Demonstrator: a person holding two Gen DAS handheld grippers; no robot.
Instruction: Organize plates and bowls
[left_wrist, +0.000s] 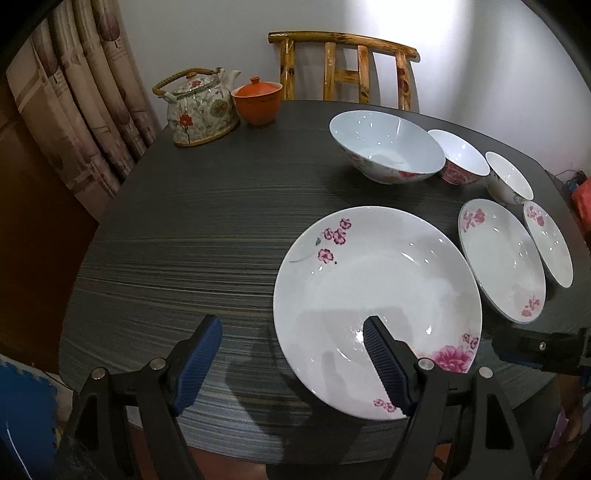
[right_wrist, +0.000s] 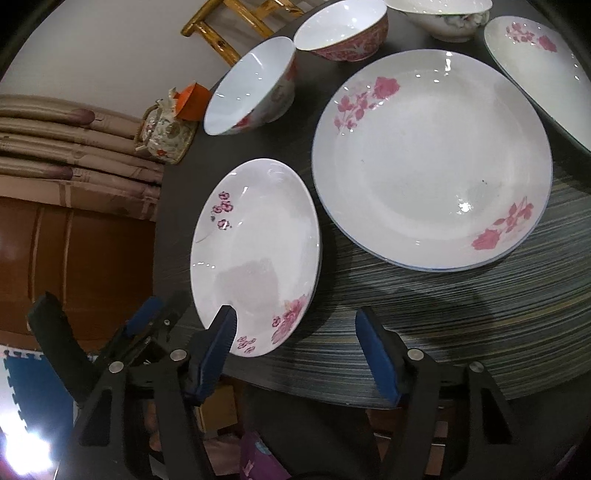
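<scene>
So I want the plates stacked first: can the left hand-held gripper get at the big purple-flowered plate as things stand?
Probably yes. The left hand-held gripper is open, one finger already over the purple-flowered plate near its front rim, the other over bare table. Nothing lies between.

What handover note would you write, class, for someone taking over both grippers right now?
Left gripper: open, empty, one finger above the big plate near the table edge.
Right gripper: open, empty, astride that plate's near rim.
Mid plate and small plate lie flat beside it; three bowls stand in a row behind.
Done: nothing stacked.
Left: stack plates, nest bowls.
</scene>
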